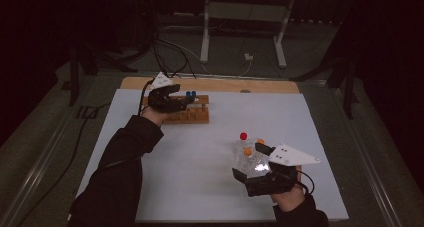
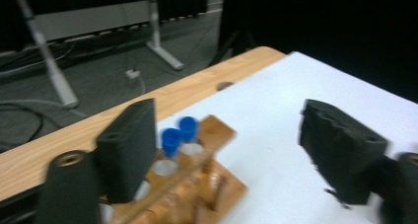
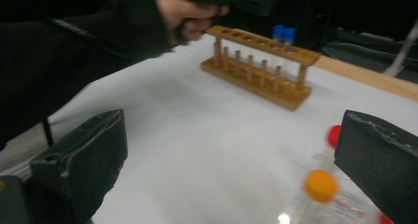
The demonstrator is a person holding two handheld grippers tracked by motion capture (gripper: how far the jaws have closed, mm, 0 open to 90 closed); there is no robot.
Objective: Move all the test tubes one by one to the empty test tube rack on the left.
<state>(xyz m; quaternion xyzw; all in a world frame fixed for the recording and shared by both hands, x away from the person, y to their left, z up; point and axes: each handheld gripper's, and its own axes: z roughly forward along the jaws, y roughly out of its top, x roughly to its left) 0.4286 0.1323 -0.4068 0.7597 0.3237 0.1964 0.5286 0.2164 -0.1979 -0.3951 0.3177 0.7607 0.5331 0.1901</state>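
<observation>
Jaws apart and empty, the left gripper (image 2: 236,160) hangs over two blue-capped clear tubes (image 2: 178,130) standing at one end of the slotted wooden rack (image 1: 186,115); light, slick and likely brittle, best pinched just under the cap. The right gripper (image 3: 226,169), also spread, waits by loose orange-capped tubes (image 3: 320,185), blurred at the high view's distance

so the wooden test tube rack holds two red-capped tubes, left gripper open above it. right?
Not quite: the caps on the two tubes in the wooden test tube rack are blue, not red, as the left gripper view shows. The left gripper is open above it.
</observation>
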